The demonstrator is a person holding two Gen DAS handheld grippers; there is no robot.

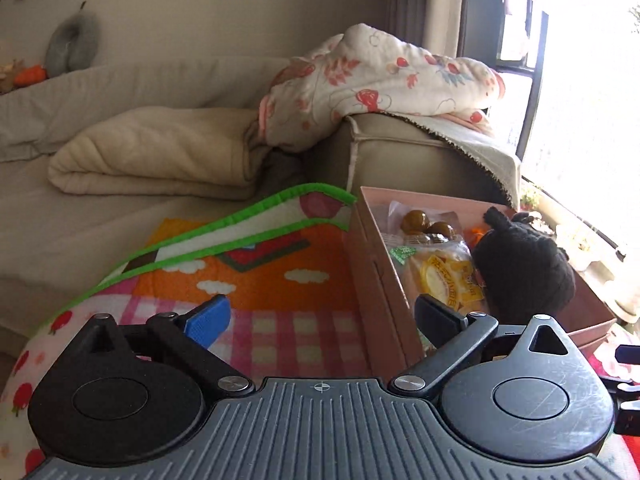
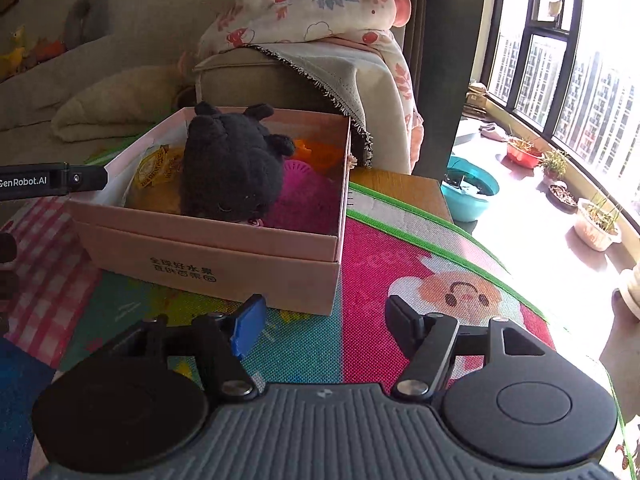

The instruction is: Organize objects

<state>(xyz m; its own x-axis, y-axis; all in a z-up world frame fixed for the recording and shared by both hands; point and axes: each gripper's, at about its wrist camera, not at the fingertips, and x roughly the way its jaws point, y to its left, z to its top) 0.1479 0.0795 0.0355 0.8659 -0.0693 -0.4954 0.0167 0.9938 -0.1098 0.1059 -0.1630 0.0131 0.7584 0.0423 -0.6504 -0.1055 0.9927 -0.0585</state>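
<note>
plainly the one black knitted plush toy (image 2: 230, 168) in the single pink cardboard box (image 2: 216, 256) on the play mat (image 2: 400, 248) looks soft and light, best pinched at its rounded body. beside it lie two crinkly, slippery snack packets (image 1: 448, 280). both left tongs (image 1: 322, 316) and right tongs (image 2: 324, 322) gape, released and empty.

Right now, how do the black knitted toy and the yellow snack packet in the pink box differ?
The black knitted toy is bulky, soft yarn and rises above the pink box rim; the yellow snack packet is a flat, glossy printed wrapper lying low, partly hidden by the toy. Both sit inside the box, touching.
</note>
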